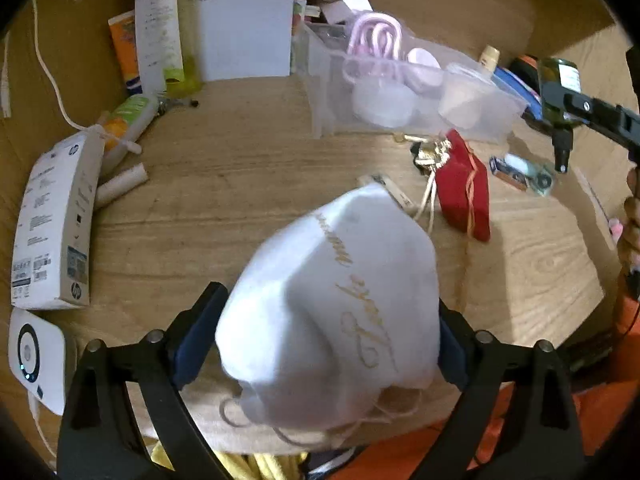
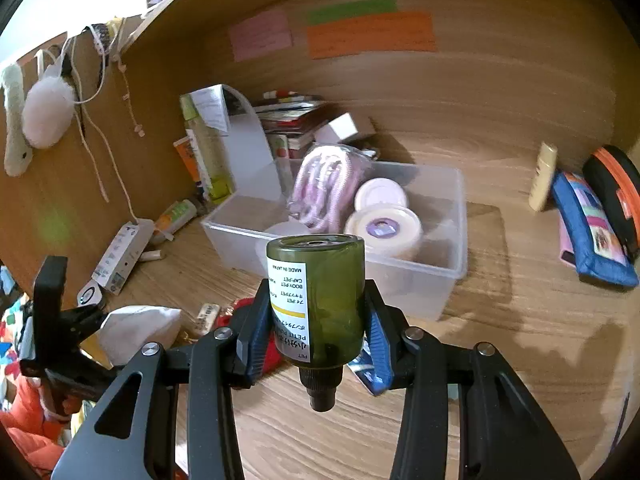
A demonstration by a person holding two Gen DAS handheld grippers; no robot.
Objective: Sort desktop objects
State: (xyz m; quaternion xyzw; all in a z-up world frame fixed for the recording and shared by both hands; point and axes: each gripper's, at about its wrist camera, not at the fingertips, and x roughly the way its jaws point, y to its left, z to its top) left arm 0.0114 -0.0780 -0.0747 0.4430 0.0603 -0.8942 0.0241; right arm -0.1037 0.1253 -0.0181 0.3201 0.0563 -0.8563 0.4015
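My left gripper (image 1: pixel 320 344) is shut on a white drawstring pouch (image 1: pixel 332 308) with gold lettering and holds it above the wooden desk (image 1: pixel 224 184); the pouch also shows in the right wrist view (image 2: pixel 140 330). My right gripper (image 2: pixel 316 320) is shut on a dark green bottle (image 2: pixel 320 296), held upside down with its black cap pointing toward the camera. The bottle also shows in the left wrist view (image 1: pixel 558 88). A clear plastic bin (image 2: pixel 420 276) beyond the bottle holds a pink cord bundle (image 2: pixel 324 188) and round white jars (image 2: pixel 384 228).
A red pouch (image 1: pixel 464 192), a gold key bundle (image 1: pixel 430 156) and a small packet (image 1: pixel 524 172) lie on the desk. A white HP box (image 1: pixel 52 232), a white device (image 1: pixel 38 360) and tubes sit left. Pencil cases (image 2: pixel 592 232) and a cream bottle (image 2: pixel 542 176) stand right.
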